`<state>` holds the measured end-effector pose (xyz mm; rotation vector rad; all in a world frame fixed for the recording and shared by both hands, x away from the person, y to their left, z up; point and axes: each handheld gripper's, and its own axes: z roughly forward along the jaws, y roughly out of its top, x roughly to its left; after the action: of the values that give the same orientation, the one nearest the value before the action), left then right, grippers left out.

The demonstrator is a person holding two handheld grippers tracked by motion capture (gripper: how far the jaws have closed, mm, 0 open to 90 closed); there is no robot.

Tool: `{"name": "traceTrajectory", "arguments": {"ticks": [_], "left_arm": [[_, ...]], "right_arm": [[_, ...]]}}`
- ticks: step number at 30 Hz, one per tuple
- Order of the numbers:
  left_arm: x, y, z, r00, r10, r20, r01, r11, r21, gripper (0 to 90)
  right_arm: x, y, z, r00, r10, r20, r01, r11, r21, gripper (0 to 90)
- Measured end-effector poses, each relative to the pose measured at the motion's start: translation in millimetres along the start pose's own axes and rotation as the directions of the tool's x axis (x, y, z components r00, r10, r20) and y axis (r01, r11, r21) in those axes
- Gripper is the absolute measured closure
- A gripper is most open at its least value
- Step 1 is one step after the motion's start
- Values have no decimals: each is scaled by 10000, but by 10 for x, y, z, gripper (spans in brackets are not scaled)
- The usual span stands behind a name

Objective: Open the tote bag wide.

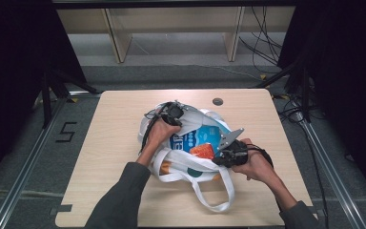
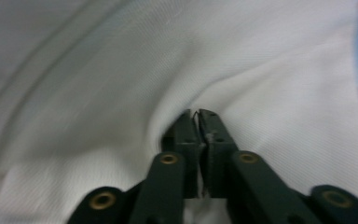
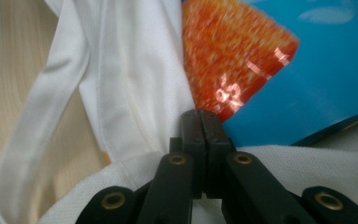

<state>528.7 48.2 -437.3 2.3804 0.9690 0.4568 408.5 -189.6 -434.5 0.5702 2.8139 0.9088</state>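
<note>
Light wood bench [image 1: 124, 191] with a small grey disc [image 1: 218, 101] near its far edge, wooden shelving [image 1: 171, 28] on the floor behind it, and cables [image 1: 267, 43] trailing down the right side. Nothing sits between the two hands except the bag itself.

The bag [image 1: 181, 164] is a white cloth tote, crumpled in the middle of the bench with its mouth pulled open. One strap [image 1: 214, 195] loops out toward the near edge. Inside there's a blue packet [image 1: 198, 136] with white print, and an orange-red packet [image 1: 202, 151] lying on top of it. There's some orange and dark green print on the bag's near side too.

The left hand-held gripper [image 1: 171, 112] is at the far rim of the bag; in its own view the jaws are squeezed together on a fold of the white cloth, which puckers around the tips. The right hand-held gripper [image 1: 228, 152] is at the near-right rim, jaws pressed together on the bag's edge, with the orange packet's corner just beyond the tips.
</note>
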Motion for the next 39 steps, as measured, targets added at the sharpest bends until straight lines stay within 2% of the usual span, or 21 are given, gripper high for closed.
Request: {"name": "traceTrajectory", "arguments": {"ticks": [4,6,8,11,13,14,16,19,20,24,26,28,29,31,32,33,34,36,37,38,39], "left_arm": [[63,-110,-291,9977,-181,654,236,9962,-840,824],[86,-195,-427,9901,-376,1351,551,9903,-1278,825],[80,-285,-540,9849,-284,1707,557,9860,-1574,824],[43,-400,-632,9776,-186,2097,595,9798,-1908,821],[23,-443,-643,9790,-109,2033,519,9789,-1977,820],[17,-451,-628,9778,-117,2092,527,9801,-1915,819],[-8,-455,-570,9750,-106,2218,488,9847,-1673,814],[-37,-477,-485,9807,292,1932,-121,9959,-891,803],[-34,-493,-470,9808,362,1918,-224,9970,-736,806],[51,-708,-486,9815,473,1854,-458,9989,-122,819],[77,-761,-502,9822,541,1800,-538,9985,-65,819],[119,-842,-527,9765,222,2142,-179,9996,-221,820],[73,-844,-533,9799,295,1971,-232,9991,-346,820],[61,-827,-567,9790,478,1984,-406,9984,-402,812],[43,-810,-603,9777,423,2058,-280,9970,-716,775],[26,-791,-651,9751,287,2199,-74,9953,-968,775],[26,-766,-717,9732,416,2259,-153,9930,-1170,772],[33,-719,-860,9778,558,2019,-236,9870,-1587,773],[67,-704,-927,9804,557,1889,-224,9844,-1744,773],[112,-707,-975,9836,274,1782,114,9770,-2131,785],[177,-723,-1013,9857,-40,1687,434,9721,-2305,785]], "right_arm": [[-15,78,-103,9995,-26,320,47,9978,-668,900],[-28,130,-177,9983,38,574,23,9945,-1051,900],[-68,174,-245,9963,89,860,52,9867,-1624,900],[-98,184,-264,9936,161,1116,14,9879,-1553,900],[-106,179,-259,9922,157,1238,36,9880,-1541,900],[-101,172,-244,9903,402,1332,-189,9873,-1577,900],[-131,162,-226,9868,295,1592,-66,9898,-1423,900],[-171,136,-180,9826,342,1826,-100,9912,-1318,900],[-177,127,-185,9847,472,1677,-292,9937,-1083,900],[-213,-8,-173,9738,564,2205,-551,9984,-120,900],[-243,-68,-166,9724,684,2230,-712,9974,46,900],[-308,-168,-135,9795,1078,1704,-1097,9940,17,900],[-318,-168,-98,9767,1075,1855,-1084,9941,-54,900],[-299,-131,-123,9742,1053,1995,-1080,9942,25,900],[-256,-33,-235,9717,1286,1979,-1213,9914,-489,900],[-256,-33,-235,9717,1286,1979,-1213,9914,-489,900],[-279,18,-303,9808,839,1761,-664,9925,-1027,900],[-335,135,-414,9795,777,1858,-412,9804,-1926,900],[-390,190,-454,9735,813,2140,-328,9747,-2211,900],[-511,275,-484,9682,962,2309,-294,9604,-2771,900],[-511,275,-484,9682,962,2309,-294,9604,-2771,900]]}}
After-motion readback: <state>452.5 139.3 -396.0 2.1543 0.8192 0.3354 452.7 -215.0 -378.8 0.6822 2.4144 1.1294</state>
